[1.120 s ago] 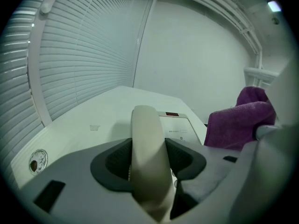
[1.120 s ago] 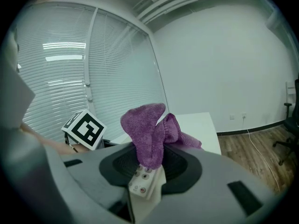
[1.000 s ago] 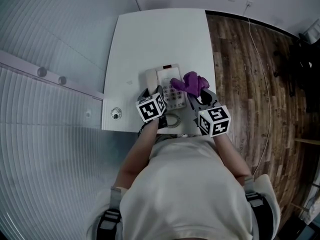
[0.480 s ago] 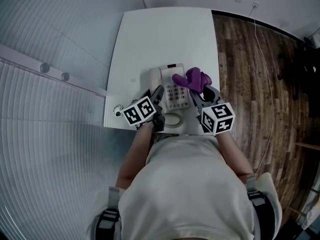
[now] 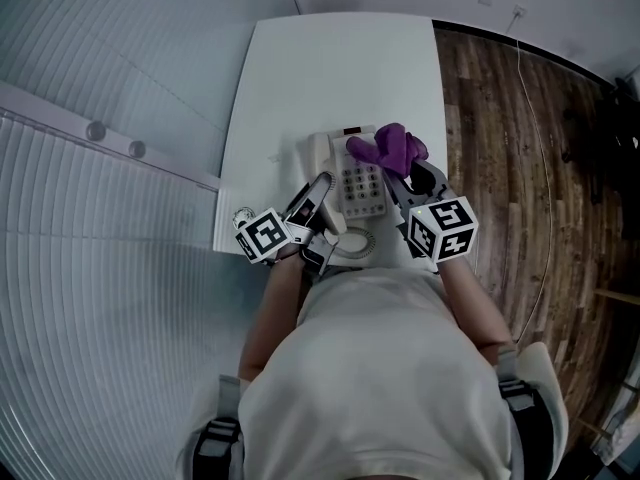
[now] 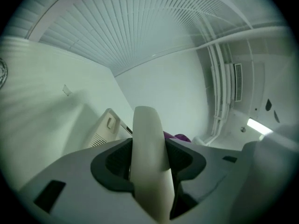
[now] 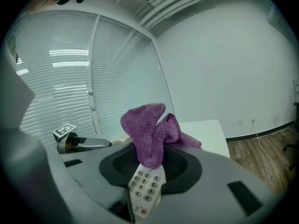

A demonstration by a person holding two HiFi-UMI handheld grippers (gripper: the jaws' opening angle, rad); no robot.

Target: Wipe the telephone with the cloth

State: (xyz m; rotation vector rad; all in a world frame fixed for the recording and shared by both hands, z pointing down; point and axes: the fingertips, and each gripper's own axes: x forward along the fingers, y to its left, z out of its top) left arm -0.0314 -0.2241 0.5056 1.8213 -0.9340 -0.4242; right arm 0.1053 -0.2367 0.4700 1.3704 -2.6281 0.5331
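A cream telephone (image 5: 362,180) stands near the front edge of the white table (image 5: 330,68). My left gripper (image 6: 148,149) is shut on its cream handset (image 6: 147,134), which runs lengthwise between the jaws. Behind them the bare cradle (image 6: 106,130) shows. In the head view the left gripper (image 5: 316,196) lies at the phone's left side. My right gripper (image 5: 405,173) is shut on a purple cloth (image 5: 392,146), bunched over the phone's upper right corner. In the right gripper view the cloth (image 7: 150,130) hangs just above the keypad (image 7: 145,188).
A small round object (image 5: 243,215) sits at the table's front left corner. The coiled cord (image 5: 350,243) lies at the front edge. Window blinds (image 5: 100,218) run along the left. Wooden floor (image 5: 510,168) with a thin cable lies to the right.
My left gripper has swung down and to the left at the phone's left side, its marker cube now over the table's front edge. The right gripper has kept the cloth at the phone's top.
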